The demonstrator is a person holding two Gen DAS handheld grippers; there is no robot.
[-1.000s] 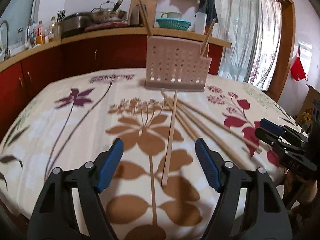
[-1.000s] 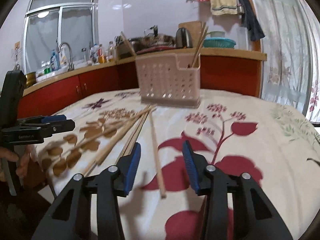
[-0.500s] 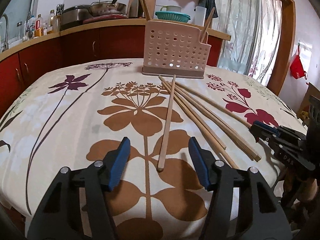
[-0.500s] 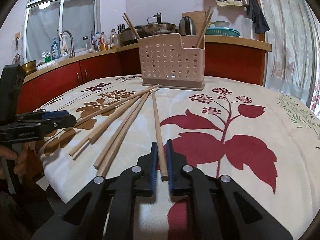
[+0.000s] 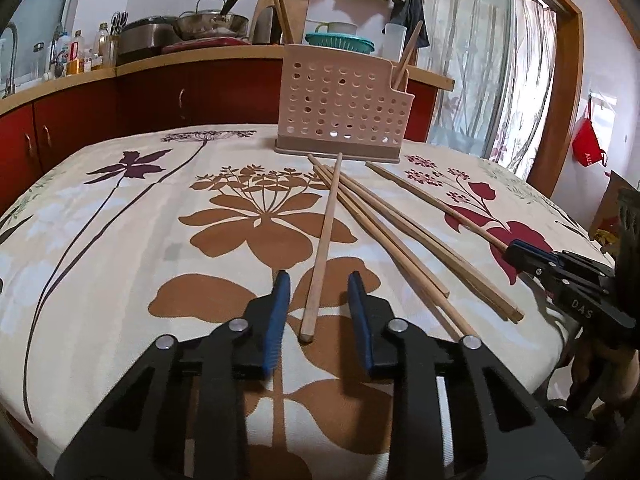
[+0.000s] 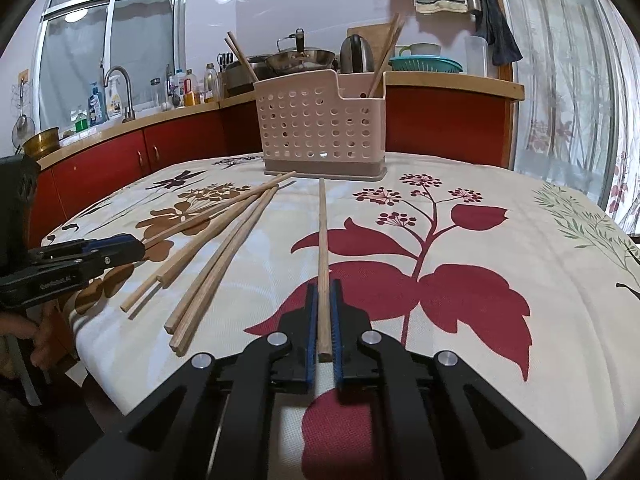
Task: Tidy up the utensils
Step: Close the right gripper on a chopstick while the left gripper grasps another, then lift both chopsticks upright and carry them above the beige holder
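Observation:
A pink perforated utensil holder (image 5: 340, 108) (image 6: 320, 128) stands at the far side of the table with chopsticks leaning in it. Several wooden chopsticks (image 5: 400, 236) (image 6: 224, 240) lie loose on the flowered cloth. My left gripper (image 5: 318, 284) (image 6: 136, 248) straddles the near end of one chopstick (image 5: 324, 240). Its jaws are closing, and a gap still shows on both sides of the stick. My right gripper (image 6: 324, 286) (image 5: 520, 250) is shut on the near end of another chopstick (image 6: 323, 232) (image 5: 440, 208), which lies pointing at the holder.
The table (image 5: 120, 240) carries a flowered cloth and drops off just before both grippers. Behind it runs a counter over red cabinets (image 6: 180, 152) with pots, bottles and a sink. A curtained window (image 6: 580, 100) is at the right. A hand (image 6: 44, 340) holds the left gripper.
The right jaws have closed onto the end of a chopstick. The left jaws have narrowed around another chopstick, and that gripper has come down closer to the cloth.

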